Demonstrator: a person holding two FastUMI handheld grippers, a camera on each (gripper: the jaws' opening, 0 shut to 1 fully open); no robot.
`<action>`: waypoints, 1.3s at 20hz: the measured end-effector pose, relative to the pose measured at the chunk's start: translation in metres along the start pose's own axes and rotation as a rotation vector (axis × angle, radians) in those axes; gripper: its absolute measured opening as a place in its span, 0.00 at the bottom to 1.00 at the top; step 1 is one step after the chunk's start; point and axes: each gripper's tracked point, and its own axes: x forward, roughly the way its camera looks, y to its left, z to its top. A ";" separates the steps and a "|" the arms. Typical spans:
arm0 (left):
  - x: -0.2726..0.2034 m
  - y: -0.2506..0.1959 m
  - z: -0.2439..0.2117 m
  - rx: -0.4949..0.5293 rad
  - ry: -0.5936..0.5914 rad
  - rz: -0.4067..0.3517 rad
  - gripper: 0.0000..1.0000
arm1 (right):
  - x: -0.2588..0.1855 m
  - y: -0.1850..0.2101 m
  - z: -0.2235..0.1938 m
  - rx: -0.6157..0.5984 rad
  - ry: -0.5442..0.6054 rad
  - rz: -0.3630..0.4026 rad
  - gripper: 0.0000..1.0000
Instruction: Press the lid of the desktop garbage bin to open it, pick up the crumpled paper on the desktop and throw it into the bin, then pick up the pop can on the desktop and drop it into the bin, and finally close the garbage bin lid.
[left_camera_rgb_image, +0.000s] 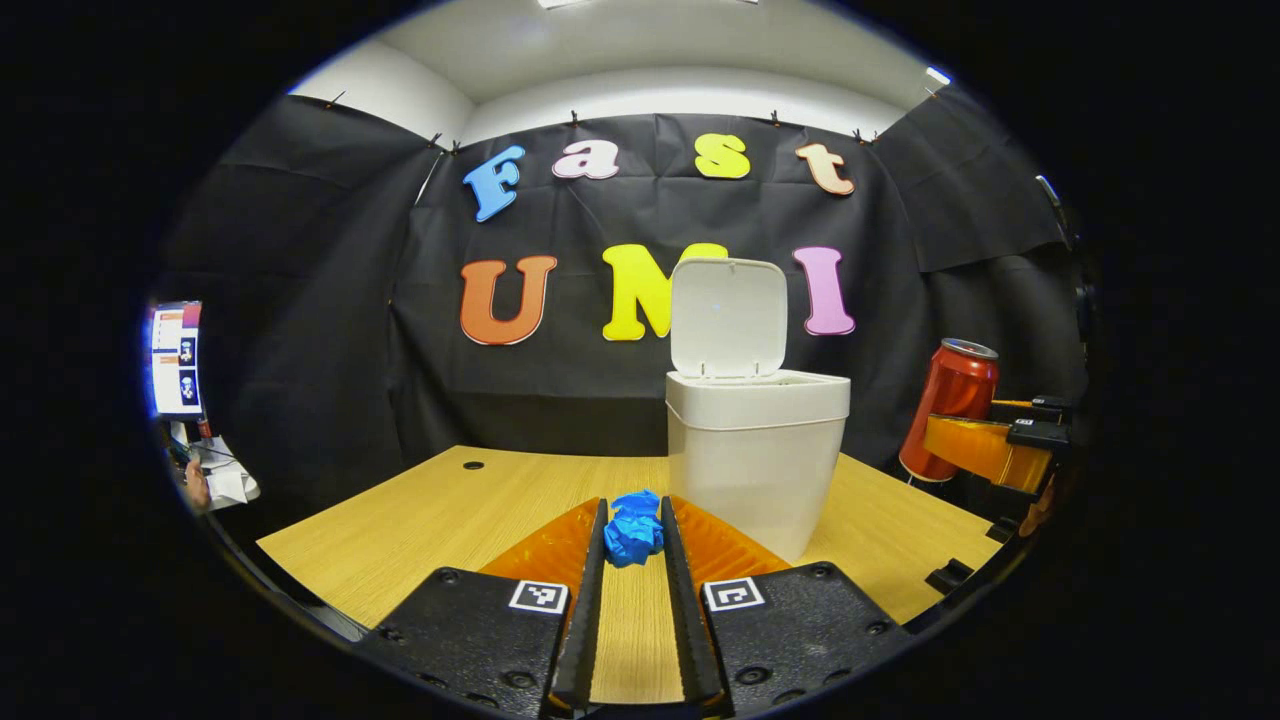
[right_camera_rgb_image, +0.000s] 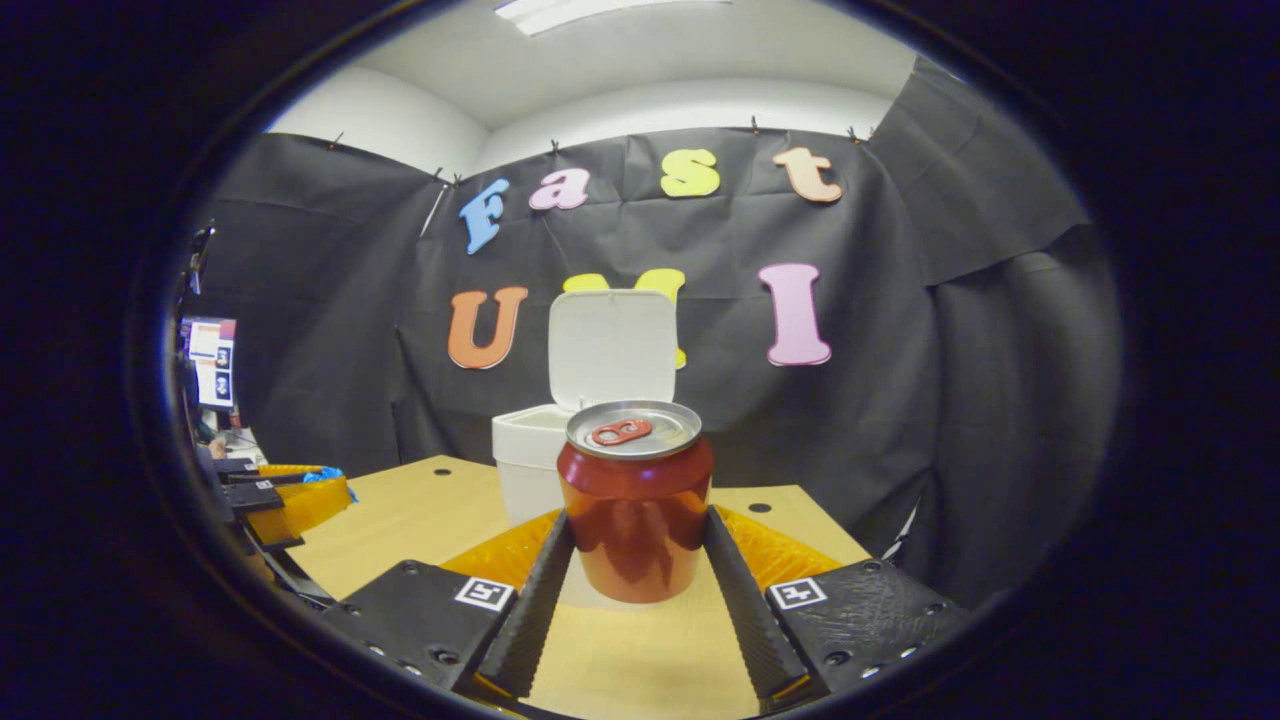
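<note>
- Left gripper (left_camera_rgb_image: 634, 535) pinches paper (left_camera_rgb_image: 633, 527); bin (left_camera_rgb_image: 757, 455) ahead-right, lid (left_camera_rgb_image: 727, 317) up.
- Right gripper (right_camera_rgb_image: 637, 540) clamps can (right_camera_rgb_image: 635, 500) (upright).
- Risk: loose paper pinch, drops short of bin.

A lit monitor (left_camera_rgb_image: 176, 358) stands beside what may be papers (left_camera_rgb_image: 225, 478).

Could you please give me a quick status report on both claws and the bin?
Left claw shut on blue crumpled paper. Right claw shut on red pop can. Bin lid open, upright. Nothing blocking the opening.
</note>
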 end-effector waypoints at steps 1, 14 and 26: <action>0.001 -0.002 0.005 0.007 -0.001 0.003 0.35 | -0.001 -0.009 0.003 -0.002 0.002 -0.013 0.77; 0.039 -0.038 0.030 0.051 0.037 0.013 0.35 | -0.005 -0.040 0.003 0.003 0.017 0.064 0.77; 0.062 -0.016 0.084 0.075 -0.028 0.119 0.35 | 0.003 -0.060 -0.013 0.001 0.040 0.107 0.77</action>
